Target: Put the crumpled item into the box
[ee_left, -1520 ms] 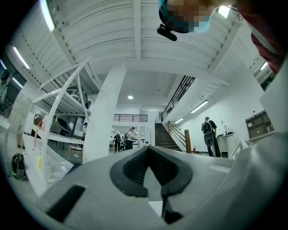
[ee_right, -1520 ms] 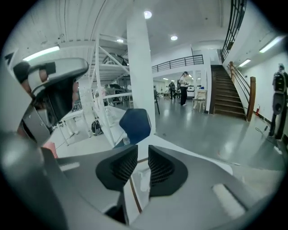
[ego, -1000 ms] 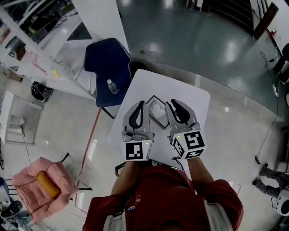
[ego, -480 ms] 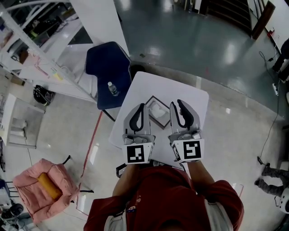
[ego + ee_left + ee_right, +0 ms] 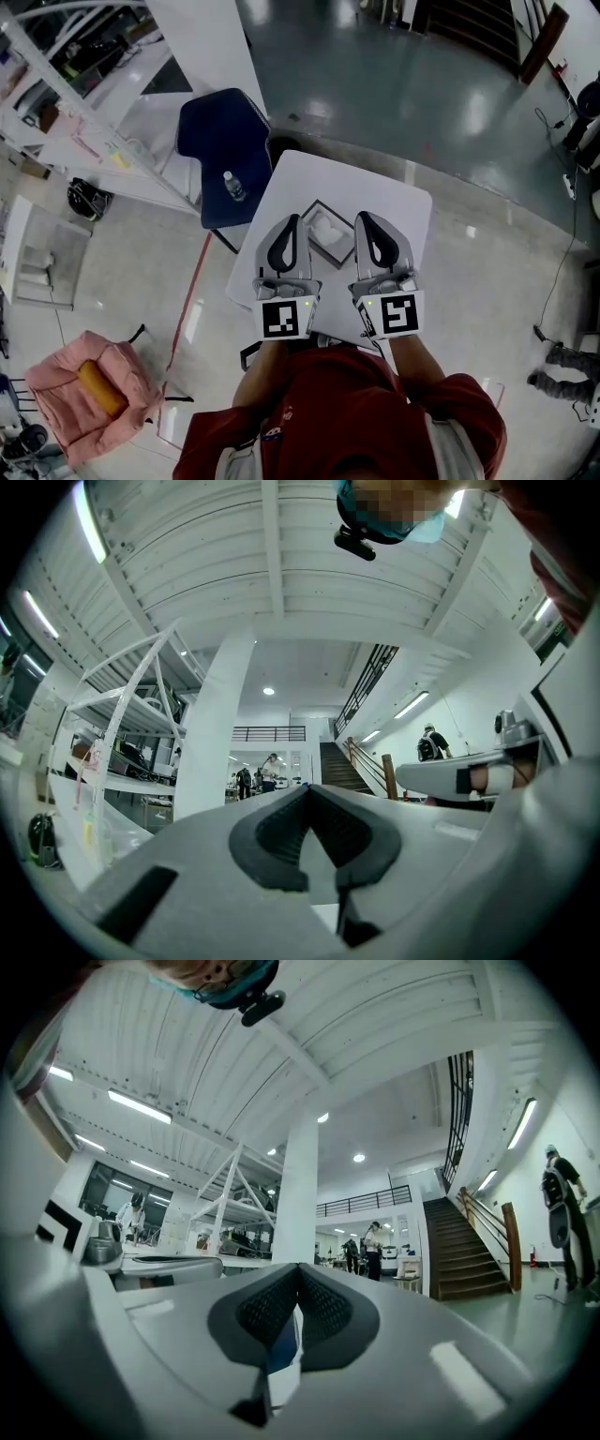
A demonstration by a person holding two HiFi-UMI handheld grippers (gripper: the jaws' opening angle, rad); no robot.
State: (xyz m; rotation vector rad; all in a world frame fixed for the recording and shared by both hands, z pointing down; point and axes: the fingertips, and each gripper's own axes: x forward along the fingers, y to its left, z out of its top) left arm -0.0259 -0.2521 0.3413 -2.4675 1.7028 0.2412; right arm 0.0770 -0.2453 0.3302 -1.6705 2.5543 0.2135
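Looking down from the head view, I see the crumpled item (image 5: 326,225), a white wad, lying inside the box (image 5: 336,260) at the middle of the white worktop (image 5: 398,208). The left gripper (image 5: 294,221) sits just left of the box and the right gripper (image 5: 364,219) just right of it, both on my side of it with their tips pointing away from me. A second ago the right gripper was twisted, its marker cube turned at an angle; now it has squared up and lies parallel to the left one. The left gripper, the box and the wad have hardly shifted.

In the left gripper view the left gripper (image 5: 307,794) is clenched, pads meeting at the tip with nothing between them. The right gripper view shows the right gripper (image 5: 298,1274) clenched likewise and empty.

Beyond the box, off the worktop's far left edge, stands a blue chair (image 5: 223,141) with a small bottle (image 5: 232,183) on its seat.
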